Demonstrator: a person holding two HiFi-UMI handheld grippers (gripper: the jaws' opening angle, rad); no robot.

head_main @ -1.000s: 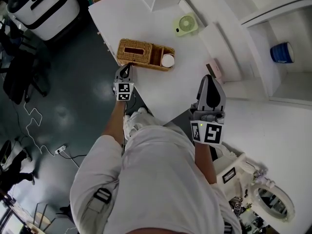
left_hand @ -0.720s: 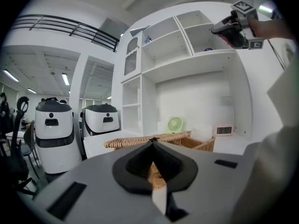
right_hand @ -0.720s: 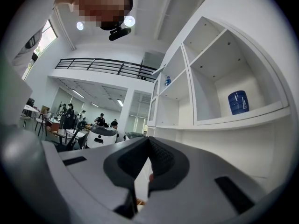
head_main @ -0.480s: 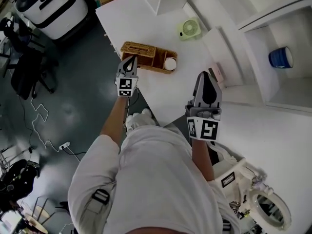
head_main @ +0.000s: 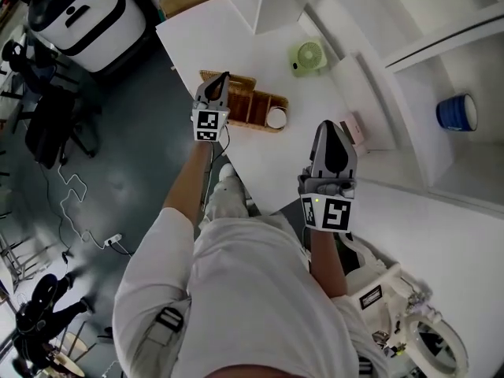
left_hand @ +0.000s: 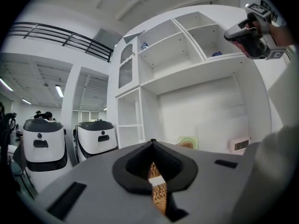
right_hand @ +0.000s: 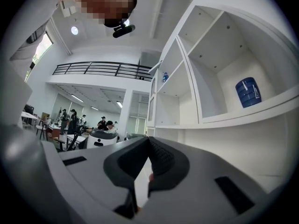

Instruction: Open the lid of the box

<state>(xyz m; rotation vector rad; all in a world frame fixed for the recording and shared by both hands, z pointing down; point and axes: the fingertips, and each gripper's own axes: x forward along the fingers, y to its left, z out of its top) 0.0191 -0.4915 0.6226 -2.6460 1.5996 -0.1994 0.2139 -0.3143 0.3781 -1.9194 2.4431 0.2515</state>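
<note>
left claw [head_main: 221, 79] pinched on box lid [left_hand: 159, 196], now raised | right claw [head_main: 331, 126] closed, empty

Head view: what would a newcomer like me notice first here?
Probably the two handheld grippers with black-and-white marker cubes: the left gripper reaches over a woven wicker box near the white table's edge, while the right gripper hovers closer to the person. Then a pale green fan farther back on the table, and a blue container on the white shelf at right.
</note>
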